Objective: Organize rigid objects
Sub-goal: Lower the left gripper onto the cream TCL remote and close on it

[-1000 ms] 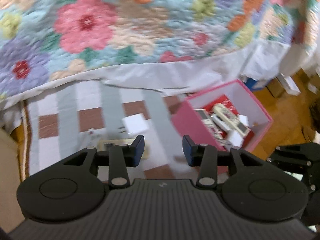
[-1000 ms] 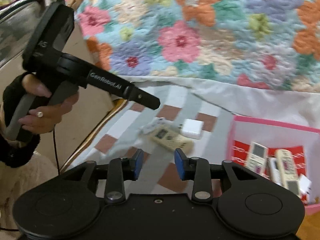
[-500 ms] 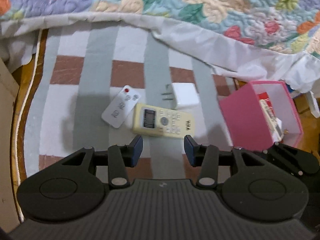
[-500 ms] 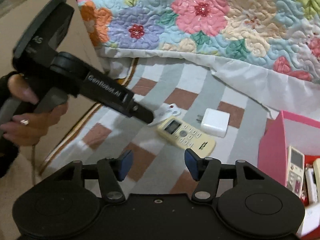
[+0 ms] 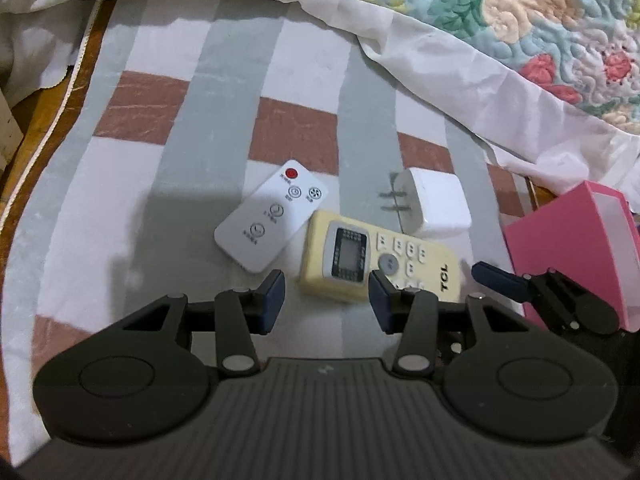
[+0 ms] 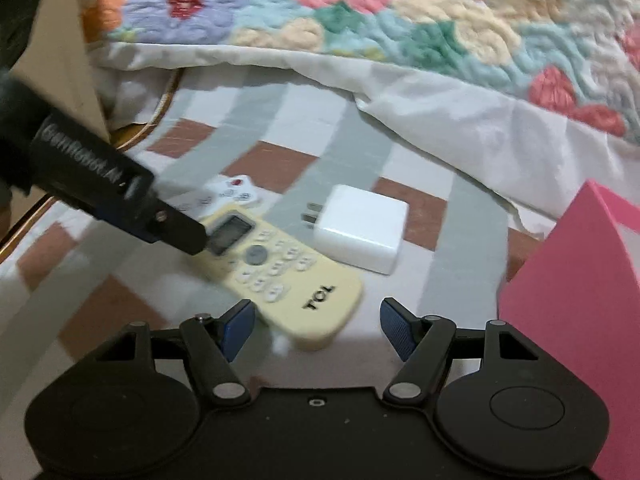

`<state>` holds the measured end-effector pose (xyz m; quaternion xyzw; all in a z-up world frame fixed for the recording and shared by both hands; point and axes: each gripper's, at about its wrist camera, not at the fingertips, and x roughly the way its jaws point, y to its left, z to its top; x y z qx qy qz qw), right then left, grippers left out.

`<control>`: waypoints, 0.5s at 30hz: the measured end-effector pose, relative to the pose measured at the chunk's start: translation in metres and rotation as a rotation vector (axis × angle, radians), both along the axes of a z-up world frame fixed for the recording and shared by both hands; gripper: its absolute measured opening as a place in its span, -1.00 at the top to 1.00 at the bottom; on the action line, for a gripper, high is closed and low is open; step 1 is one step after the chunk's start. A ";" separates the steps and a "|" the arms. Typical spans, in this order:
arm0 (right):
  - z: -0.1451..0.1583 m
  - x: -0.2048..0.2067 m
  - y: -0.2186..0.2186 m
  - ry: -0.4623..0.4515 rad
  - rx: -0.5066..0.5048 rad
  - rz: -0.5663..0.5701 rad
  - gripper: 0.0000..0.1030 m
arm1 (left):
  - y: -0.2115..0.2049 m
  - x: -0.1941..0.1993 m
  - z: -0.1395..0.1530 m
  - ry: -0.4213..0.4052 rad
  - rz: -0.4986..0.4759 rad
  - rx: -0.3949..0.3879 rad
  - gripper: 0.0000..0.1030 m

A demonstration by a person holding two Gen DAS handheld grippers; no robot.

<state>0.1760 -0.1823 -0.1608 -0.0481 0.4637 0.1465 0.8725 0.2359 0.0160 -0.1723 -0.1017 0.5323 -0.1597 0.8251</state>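
A cream TCL remote (image 5: pixel 376 260) lies on the striped rug (image 5: pixel 200 120), with a small white remote (image 5: pixel 272 216) to its left and a white charger plug (image 5: pixel 436 204) behind it. My left gripper (image 5: pixel 326 300) is open and empty, just short of the cream remote's near end. My right gripper (image 6: pixel 316 324) is open and empty, its jaws wide either side of the cream remote's (image 6: pixel 280 272) labelled end. The left gripper's fingertip (image 6: pixel 176 232) shows in the right wrist view by the remote's screen. The charger (image 6: pixel 360 228) lies beyond.
A pink box (image 5: pixel 576 248) stands at the right on the rug; it also shows in the right wrist view (image 6: pixel 576 300). A flowered quilt (image 6: pixel 360 20) with a white sheet edge (image 5: pixel 440 72) hangs behind the objects. Wood floor (image 5: pixel 52 92) lies left of the rug.
Both grippers have come down and forward toward the cream remote, which now looks much larger. The right gripper's jaws have opened wider. The pink box has slid to the right edge.
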 end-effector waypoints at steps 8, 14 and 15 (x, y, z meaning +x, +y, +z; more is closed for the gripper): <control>-0.017 0.007 0.001 -0.042 0.021 0.050 -0.92 | -0.002 0.002 -0.012 0.000 0.016 -0.033 0.27; -0.014 0.012 0.013 -0.033 0.035 0.134 -0.79 | 0.002 0.002 -0.013 0.009 0.036 -0.064 0.29; -0.013 0.011 0.016 -0.024 0.016 0.136 -0.78 | 0.002 0.003 -0.013 0.009 0.038 -0.061 0.29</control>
